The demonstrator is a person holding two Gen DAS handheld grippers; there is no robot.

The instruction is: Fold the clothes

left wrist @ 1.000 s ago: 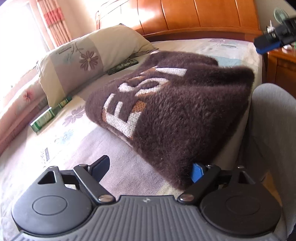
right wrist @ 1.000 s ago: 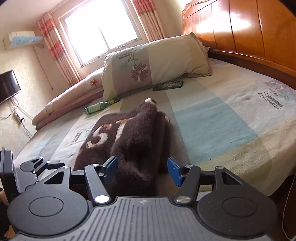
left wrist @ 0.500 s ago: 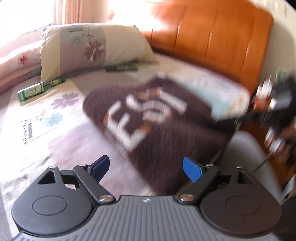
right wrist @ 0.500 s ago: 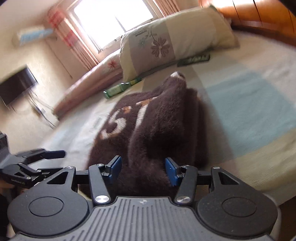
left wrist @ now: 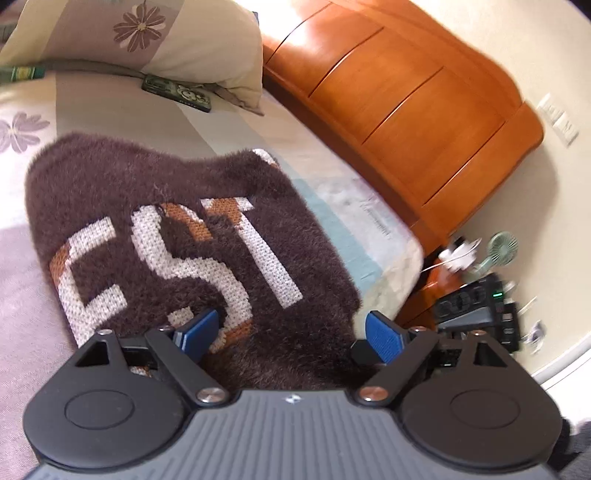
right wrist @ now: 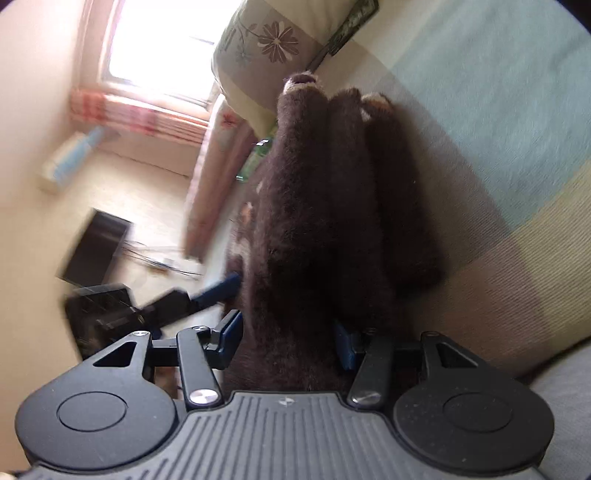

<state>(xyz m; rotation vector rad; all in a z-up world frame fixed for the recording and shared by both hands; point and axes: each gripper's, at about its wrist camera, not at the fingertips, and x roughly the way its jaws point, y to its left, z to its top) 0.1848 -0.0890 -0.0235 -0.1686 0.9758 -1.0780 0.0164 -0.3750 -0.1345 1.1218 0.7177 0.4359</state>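
A folded, fuzzy dark brown sweater with white and orange knitted letters lies on the bed. My left gripper is open, its blue pads astride the sweater's near edge. In the right wrist view the sweater shows side-on as stacked folds. My right gripper is open, with the thick near end of the sweater between its fingers. The view is tilted. The left gripper shows blurred at the left of the right wrist view.
A floral pillow and a dark phone lie at the head of the bed by the wooden headboard. A nightstand with a small fan and a power strip stands beside the bed. A television stands by the far wall.
Both grippers moved in onto the sweater's near edge and tilted. The sweater now fills the gap between each pair of fingers. The right gripper has narrowed a little.
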